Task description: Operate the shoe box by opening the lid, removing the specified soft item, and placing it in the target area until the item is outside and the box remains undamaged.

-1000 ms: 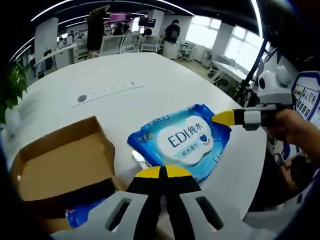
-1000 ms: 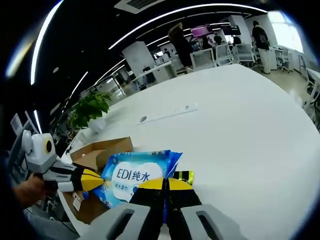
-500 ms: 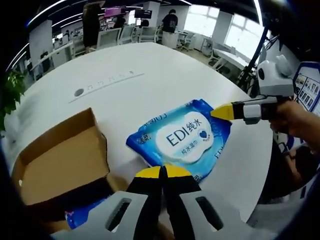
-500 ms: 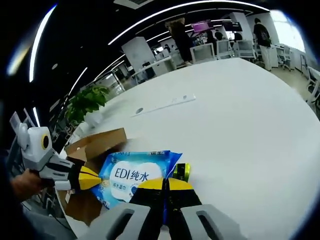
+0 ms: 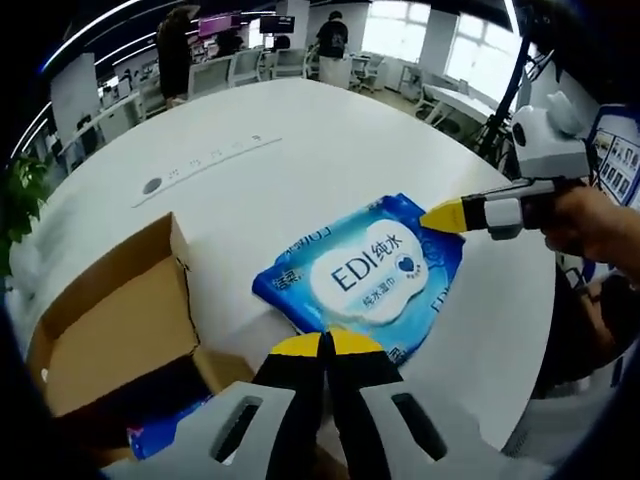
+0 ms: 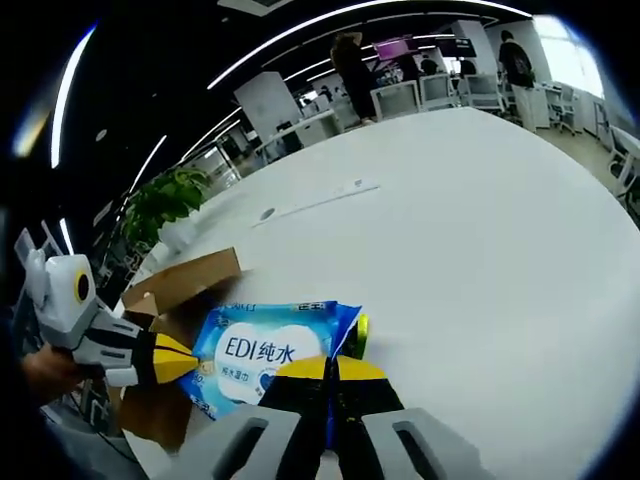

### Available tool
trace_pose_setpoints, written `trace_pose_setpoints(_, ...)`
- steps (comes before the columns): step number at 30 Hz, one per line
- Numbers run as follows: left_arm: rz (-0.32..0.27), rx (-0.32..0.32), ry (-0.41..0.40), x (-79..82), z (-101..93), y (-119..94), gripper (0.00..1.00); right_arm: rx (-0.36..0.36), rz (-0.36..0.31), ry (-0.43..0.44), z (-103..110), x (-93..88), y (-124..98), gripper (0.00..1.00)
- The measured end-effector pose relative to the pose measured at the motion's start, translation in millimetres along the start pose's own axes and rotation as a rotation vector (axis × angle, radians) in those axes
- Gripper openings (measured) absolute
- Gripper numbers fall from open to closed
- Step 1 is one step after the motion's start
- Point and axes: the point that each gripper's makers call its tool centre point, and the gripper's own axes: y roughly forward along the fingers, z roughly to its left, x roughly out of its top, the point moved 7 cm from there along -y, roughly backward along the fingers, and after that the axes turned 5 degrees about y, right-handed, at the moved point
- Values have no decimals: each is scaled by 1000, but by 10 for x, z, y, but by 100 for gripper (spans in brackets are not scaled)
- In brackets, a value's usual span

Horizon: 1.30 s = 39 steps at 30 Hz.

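Note:
A blue pack of wet wipes (image 5: 365, 270) with a white label hangs just over the white table, to the right of the open cardboard shoe box (image 5: 110, 320). My left gripper (image 5: 322, 345) is shut on the pack's near edge. My right gripper (image 5: 440, 216) comes in from the right, held by a hand, and is shut on the pack's far corner. In the right gripper view the pack (image 6: 262, 350) lies ahead of my right gripper (image 6: 322, 368), with the left gripper (image 6: 180, 360) at its left end and the box (image 6: 180, 278) behind it.
A second blue packet (image 5: 160, 437) lies inside the box. A small yellow-green thing (image 6: 359, 335) shows past the pack's right end. The round white table (image 6: 470, 230) has a cable strip (image 5: 205, 158) in the middle. A plant (image 6: 170, 205), desks and people stand beyond.
The pack keeps its place between both shut grippers while the box slides a little further left in both views. Both cameras have shifted slightly.

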Motion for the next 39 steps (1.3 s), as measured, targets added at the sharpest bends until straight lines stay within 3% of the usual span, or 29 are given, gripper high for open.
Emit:
trace_pose_setpoints(9, -5, 48, 122, -24, 0, 27, 0, -2, -9, -12, -17, -33, 20, 0)
trace_pose_setpoints(15, -11, 58, 132, -41, -8, 10, 0, -13, -20, -20, -58, -21, 37, 0)
trace_pose_setpoints(19, -57, 67, 91, -30, 5, -61, 2, -18, -33, 8, -87, -16, 13, 0)
trace_pose_setpoints(22, -87, 39, 12, -37, 13, -118, 5, -6, -66, -10, -42, 21, -40, 6)
trace_pose_setpoints(25, -106, 41, 3, -39, 40, -196, 5, -2, -85, -43, 6, 61, -102, 15)
trace_pose_setpoints(28, -140, 40, -3, -5, 38, -296, 12, 13, -100, -57, 72, 80, -158, 19)
trace_pose_setpoints(31, -161, 27, -23, 28, 33, -389, 17, 29, -98, -138, 160, 74, -211, 22)
trace_pose_setpoints(39, -191, 7, -31, 105, 92, -644, 22, 74, -84, -237, 350, 52, -268, 30)
